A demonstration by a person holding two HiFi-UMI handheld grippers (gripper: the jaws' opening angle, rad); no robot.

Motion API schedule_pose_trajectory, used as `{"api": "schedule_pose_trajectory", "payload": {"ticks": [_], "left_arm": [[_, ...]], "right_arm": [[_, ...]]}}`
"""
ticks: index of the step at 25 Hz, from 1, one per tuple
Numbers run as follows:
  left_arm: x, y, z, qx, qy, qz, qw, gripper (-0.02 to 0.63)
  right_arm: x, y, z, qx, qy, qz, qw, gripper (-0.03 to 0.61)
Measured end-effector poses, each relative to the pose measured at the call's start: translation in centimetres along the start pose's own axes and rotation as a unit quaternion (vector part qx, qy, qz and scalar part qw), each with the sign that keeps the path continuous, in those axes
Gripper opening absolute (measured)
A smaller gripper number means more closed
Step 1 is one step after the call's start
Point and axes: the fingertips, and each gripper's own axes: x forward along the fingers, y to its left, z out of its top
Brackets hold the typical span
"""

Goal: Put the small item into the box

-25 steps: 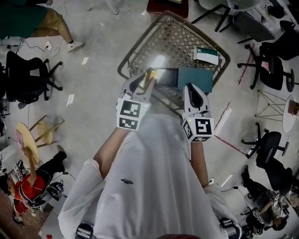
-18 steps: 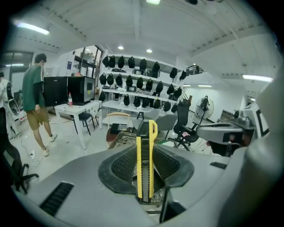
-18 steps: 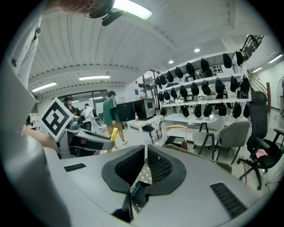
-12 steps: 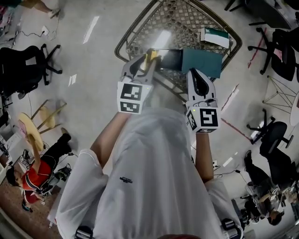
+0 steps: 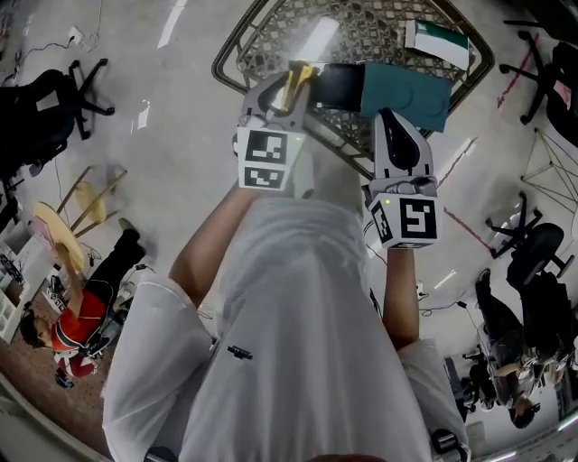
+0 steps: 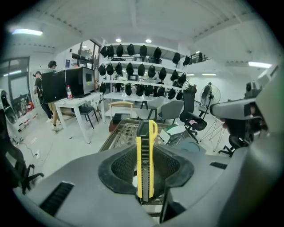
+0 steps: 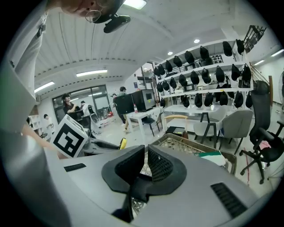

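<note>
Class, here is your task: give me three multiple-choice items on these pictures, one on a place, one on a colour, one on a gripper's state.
1. Where does the white-and-green cardboard box lie?
A on the wire-mesh metal table
B on the floor
C on a chair

2. What colour is the slim utility knife?
A red
B yellow and black
C blue

3. The left gripper is:
A open and empty
B shut on the knife
C out of view

Answers: 1 A, it rests on the mesh; 2 B, the left gripper view shows it; 3 B, the pads clamp its sides.
</note>
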Motion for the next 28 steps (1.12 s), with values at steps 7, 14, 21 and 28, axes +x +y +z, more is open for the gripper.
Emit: {"api": "schedule_pose_trajectory", "payload": {"ticks": [7,14,21,28], "left_arm": [[3.2,0.3,-3.4,-0.008,0.026,0.005,0.9996,0.11],[6.9,-0.4,-6.8,0.016,0.061,-0.003,0.998,0.11],[9.7,-1.6,-10.3,0.05,0.101,-0.023,0.9933,0.112],[12.0,-1.5,-12.4,0.063,0.133,-0.031,0.9886,0.112]], "right_arm": [[1.7,-0.5,-2.2,0.008,0.017,0.011,1.0,0.006],[3.2,-1.0,-5.1,0.024,0.038,0.012,0.999,0.006],[3.6,-1.5,-7.2,0.036,0.052,0.012,0.998,0.006],[4.2,-2.5,-8.0,0.039,0.056,0.004,0.998,0.006]]}}
